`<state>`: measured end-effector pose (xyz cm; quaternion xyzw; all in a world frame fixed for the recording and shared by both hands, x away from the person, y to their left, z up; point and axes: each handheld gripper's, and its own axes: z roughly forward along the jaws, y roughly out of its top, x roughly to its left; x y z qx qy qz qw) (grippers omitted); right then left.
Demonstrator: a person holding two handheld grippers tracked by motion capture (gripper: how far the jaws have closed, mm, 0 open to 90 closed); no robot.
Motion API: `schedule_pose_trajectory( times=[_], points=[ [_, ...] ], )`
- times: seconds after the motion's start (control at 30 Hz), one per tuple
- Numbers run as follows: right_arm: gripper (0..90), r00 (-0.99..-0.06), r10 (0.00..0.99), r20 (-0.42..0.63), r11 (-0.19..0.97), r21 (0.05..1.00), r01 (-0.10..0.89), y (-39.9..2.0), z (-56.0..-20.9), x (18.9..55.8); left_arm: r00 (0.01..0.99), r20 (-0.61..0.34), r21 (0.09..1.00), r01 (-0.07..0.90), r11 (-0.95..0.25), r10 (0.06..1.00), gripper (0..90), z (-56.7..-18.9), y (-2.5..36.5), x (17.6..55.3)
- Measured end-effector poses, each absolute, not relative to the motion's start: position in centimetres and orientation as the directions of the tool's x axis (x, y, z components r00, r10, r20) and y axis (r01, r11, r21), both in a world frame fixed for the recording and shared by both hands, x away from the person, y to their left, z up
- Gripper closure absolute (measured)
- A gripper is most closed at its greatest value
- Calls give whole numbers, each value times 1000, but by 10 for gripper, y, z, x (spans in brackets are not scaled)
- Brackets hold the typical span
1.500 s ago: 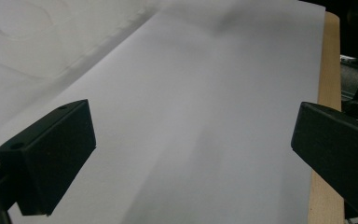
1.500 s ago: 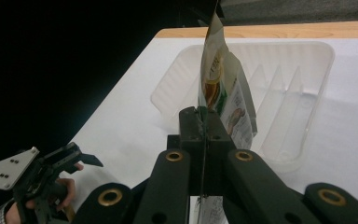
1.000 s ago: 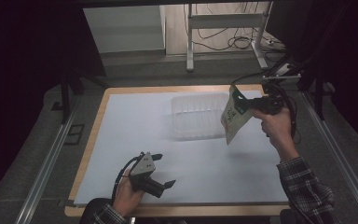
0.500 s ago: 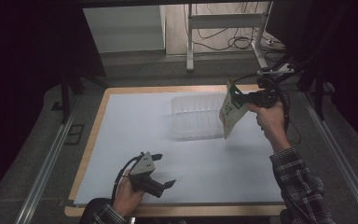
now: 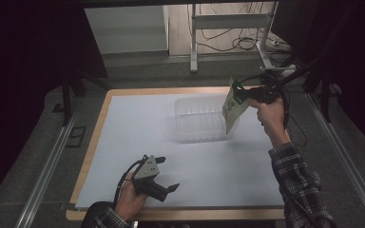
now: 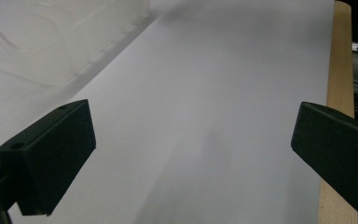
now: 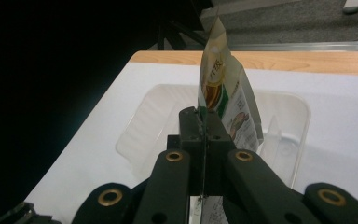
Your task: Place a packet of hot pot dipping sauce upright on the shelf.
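Right gripper (image 5: 238,90) is clamped on the top edge of a printed pouch (image 5: 234,108) hanging over the clear plastic tray's (image 5: 195,118) right end. Advise lowering squarely inside before release. Left gripper (image 5: 167,174) rests open, empty.

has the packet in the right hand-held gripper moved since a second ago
Yes. The packet, pinched in the right hand-held gripper, has shifted toward the table's far edge and now hangs at the right end of the clear plastic tray.
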<state>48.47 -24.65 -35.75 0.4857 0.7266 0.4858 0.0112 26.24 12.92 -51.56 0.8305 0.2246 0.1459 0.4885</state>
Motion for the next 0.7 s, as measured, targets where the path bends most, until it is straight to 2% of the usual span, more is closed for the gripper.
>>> schedule_pose_trajectory(
  times=[0.7],
  points=[
    [891,-510,760,403,72,728,682,-228,-366,513,855,47,867,222,-446,516,0,-516,129,262]
  ],
)
